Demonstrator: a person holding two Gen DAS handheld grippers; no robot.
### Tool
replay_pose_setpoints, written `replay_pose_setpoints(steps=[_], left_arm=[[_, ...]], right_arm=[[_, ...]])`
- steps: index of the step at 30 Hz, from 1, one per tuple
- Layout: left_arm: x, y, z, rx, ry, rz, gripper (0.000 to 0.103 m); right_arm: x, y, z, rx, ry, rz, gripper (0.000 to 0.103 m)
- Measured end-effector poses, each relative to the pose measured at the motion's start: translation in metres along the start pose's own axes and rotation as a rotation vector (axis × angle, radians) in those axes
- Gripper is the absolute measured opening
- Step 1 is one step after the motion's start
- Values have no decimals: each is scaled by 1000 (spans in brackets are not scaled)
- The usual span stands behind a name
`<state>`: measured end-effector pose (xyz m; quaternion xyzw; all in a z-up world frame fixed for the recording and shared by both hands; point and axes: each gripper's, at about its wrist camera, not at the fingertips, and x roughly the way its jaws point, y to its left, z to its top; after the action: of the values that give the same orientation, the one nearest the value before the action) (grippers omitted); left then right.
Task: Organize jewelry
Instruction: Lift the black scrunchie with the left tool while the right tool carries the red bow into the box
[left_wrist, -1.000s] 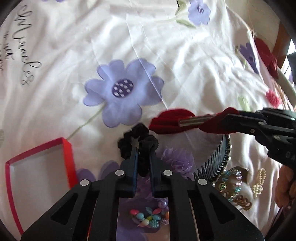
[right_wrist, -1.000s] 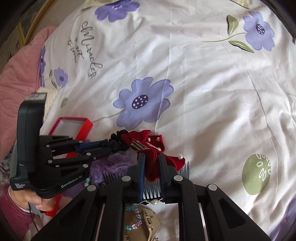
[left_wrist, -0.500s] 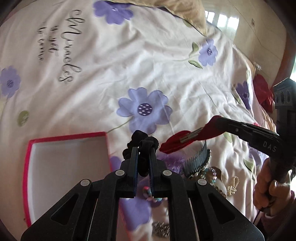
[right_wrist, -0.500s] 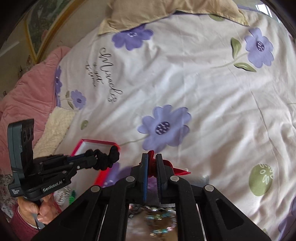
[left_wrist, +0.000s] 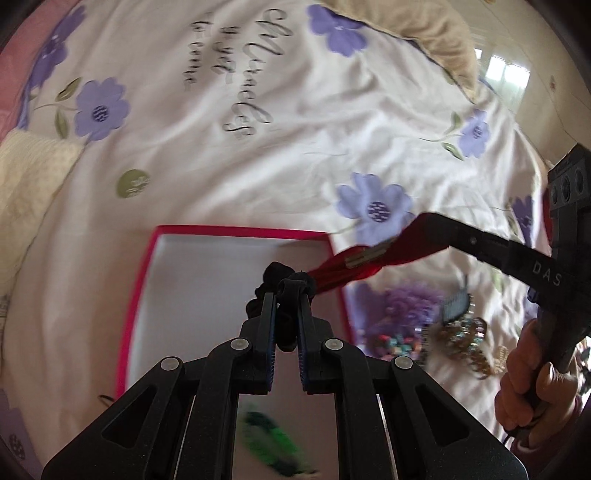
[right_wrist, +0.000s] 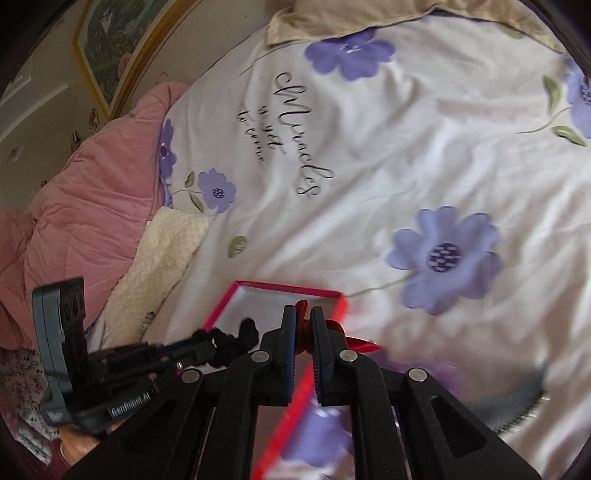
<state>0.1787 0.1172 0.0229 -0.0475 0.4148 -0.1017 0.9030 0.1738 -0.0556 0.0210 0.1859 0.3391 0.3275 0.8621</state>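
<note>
Left tongs (left_wrist: 286, 295) pinch black scrunchie (left_wrist: 280, 275) above red box (left_wrist: 144, 273).

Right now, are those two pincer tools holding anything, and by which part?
Yes. The left gripper pinches a black scrunchie by a fold of its loop. The right gripper clamps a red bow clip at one end.

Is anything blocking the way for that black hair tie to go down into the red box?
Nothing visible does. The black hair tie, pinched in the left tongs, hangs over the open red box; the red bow in the right tongs is beside it.
</note>
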Motion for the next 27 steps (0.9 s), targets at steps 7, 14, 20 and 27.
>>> replay_pose_setpoints(steps=[7,14,20,27], left_arm=[[20,50,5,-87,13,55,8],[39,63,-10,-97,47,65,8],[63,75,-10,-125,74,73,8],[76,74,-4,-122,92,80,14]], right_arm=[[55,16,3,15,4,-12,7],[84,35,-40,-63,128,7,7],[108,34,-61,-81,223,-29,6],[114,32,-51,-69,238,-30,11]])
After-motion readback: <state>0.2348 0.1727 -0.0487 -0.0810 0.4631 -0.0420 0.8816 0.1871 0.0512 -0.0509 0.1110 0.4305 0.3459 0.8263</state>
